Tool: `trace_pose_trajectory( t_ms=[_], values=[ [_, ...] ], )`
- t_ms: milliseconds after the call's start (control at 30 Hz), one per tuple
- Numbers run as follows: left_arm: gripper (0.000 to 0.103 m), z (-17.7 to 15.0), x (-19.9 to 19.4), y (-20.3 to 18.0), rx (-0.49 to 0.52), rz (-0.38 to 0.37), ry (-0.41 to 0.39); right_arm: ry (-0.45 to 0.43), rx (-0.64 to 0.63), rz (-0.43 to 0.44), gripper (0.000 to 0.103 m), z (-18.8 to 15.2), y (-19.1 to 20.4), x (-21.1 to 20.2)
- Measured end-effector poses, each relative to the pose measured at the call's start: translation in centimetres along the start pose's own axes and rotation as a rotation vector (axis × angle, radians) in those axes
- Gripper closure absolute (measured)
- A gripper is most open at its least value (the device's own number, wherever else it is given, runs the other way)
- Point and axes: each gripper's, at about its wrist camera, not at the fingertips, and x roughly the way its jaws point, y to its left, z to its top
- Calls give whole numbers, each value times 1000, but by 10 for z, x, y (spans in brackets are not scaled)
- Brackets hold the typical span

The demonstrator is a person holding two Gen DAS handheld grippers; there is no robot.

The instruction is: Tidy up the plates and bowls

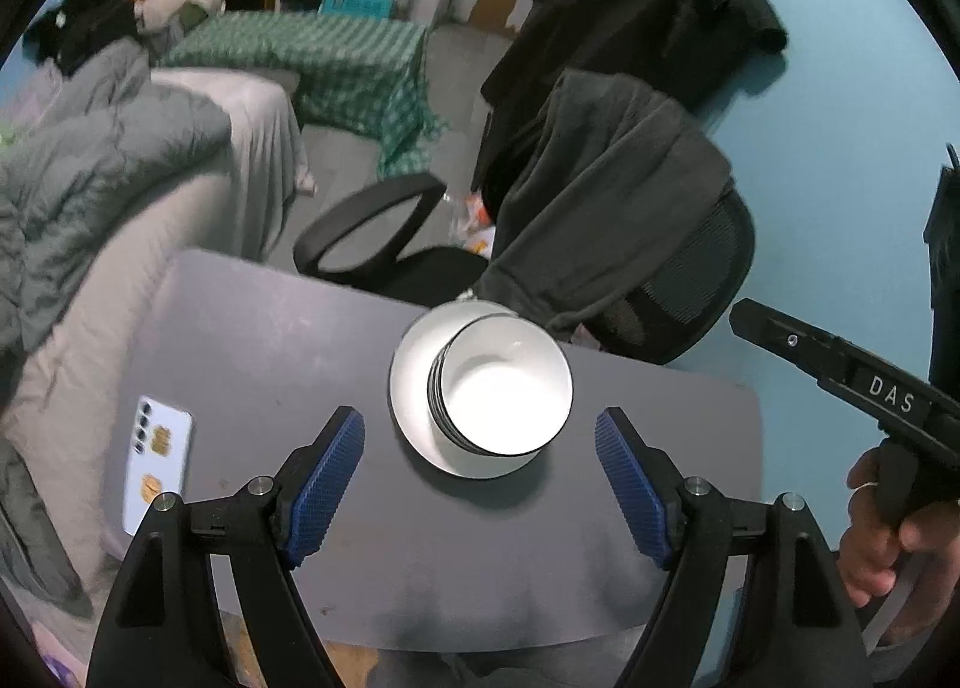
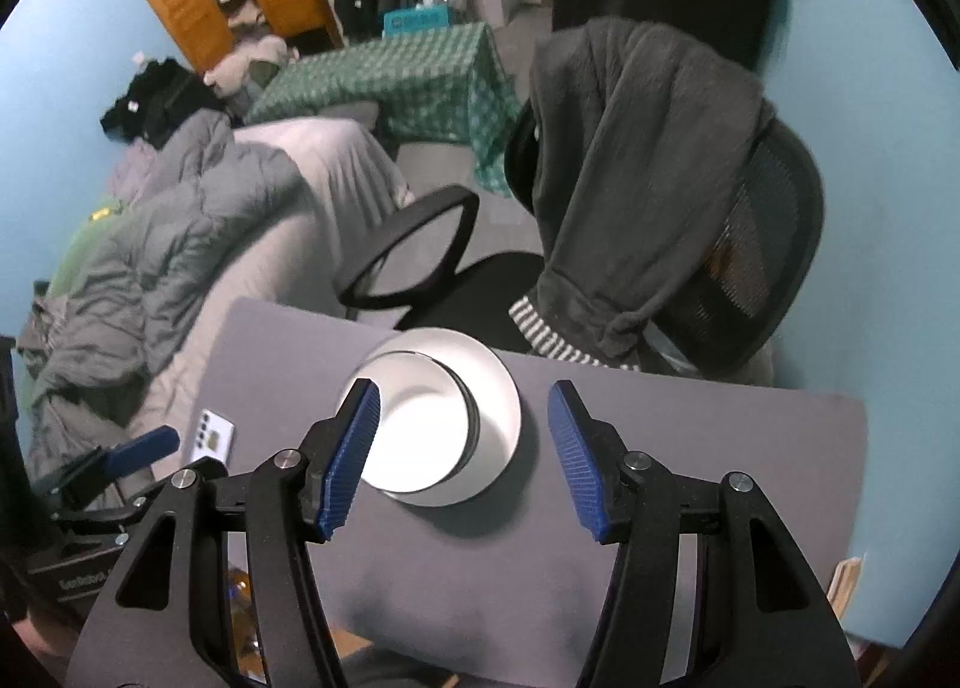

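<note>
A stack of white bowls with dark rims [image 1: 507,397] [image 2: 414,424] sits on a white plate [image 1: 411,382] [image 2: 498,388] at the far side of the grey table [image 1: 270,340] [image 2: 690,436]. My left gripper [image 1: 480,484] hangs above the table on the near side of the stack, open wide, with nothing between its blue pads [image 1: 327,484]. My right gripper [image 2: 465,457] is open too and holds nothing; its left pad [image 2: 354,454] overlaps the bowls in view only. From the left wrist the right gripper's black body [image 1: 852,370] shows at the right, held by a hand [image 1: 876,538].
A white phone [image 1: 157,463] [image 2: 211,436] lies at the table's left edge. A black office chair draped with a dark grey garment [image 1: 606,208] [image 2: 648,172] stands just beyond the table. A bed with grey bedding [image 1: 90,178] [image 2: 180,244] is at the left.
</note>
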Motion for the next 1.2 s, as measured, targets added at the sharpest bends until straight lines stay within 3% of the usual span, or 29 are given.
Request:
trace_pose_trajectory(
  t_ms=[233, 567, 1200],
  values=[
    [22, -5, -44, -14, 132, 49, -101, -65, 4, -31, 46, -11, 15, -36],
    [22, -18, -67, -11, 135, 10, -138, -122, 2, -76, 46, -33, 29, -60],
    [22, -33, -76, -7, 150, -3, -140, -128, 40, -85, 46, -58, 31, -73]
  ],
)
